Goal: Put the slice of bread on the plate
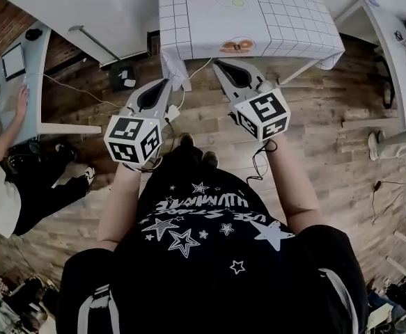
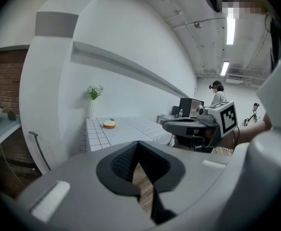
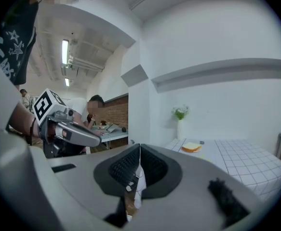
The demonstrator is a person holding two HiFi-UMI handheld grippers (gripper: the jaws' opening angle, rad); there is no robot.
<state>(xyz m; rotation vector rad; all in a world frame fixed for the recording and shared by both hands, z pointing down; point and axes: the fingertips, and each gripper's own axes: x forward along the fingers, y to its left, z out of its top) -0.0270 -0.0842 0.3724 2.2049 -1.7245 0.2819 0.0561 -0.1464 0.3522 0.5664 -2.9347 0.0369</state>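
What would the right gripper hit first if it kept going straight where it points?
Probably the checked tablecloth hanging at the near edge: the right gripper, jaws shut, aims at that drape. Depth is unclear, so the gap can't be judged.

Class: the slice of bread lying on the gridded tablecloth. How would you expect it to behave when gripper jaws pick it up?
The slice of bread looks pale and spongy with a tan crust, so it is probably light and soft, and a hard pinch would likely dent it. Lying flat on the tablecloth, it should slide rather than roll if pushed.
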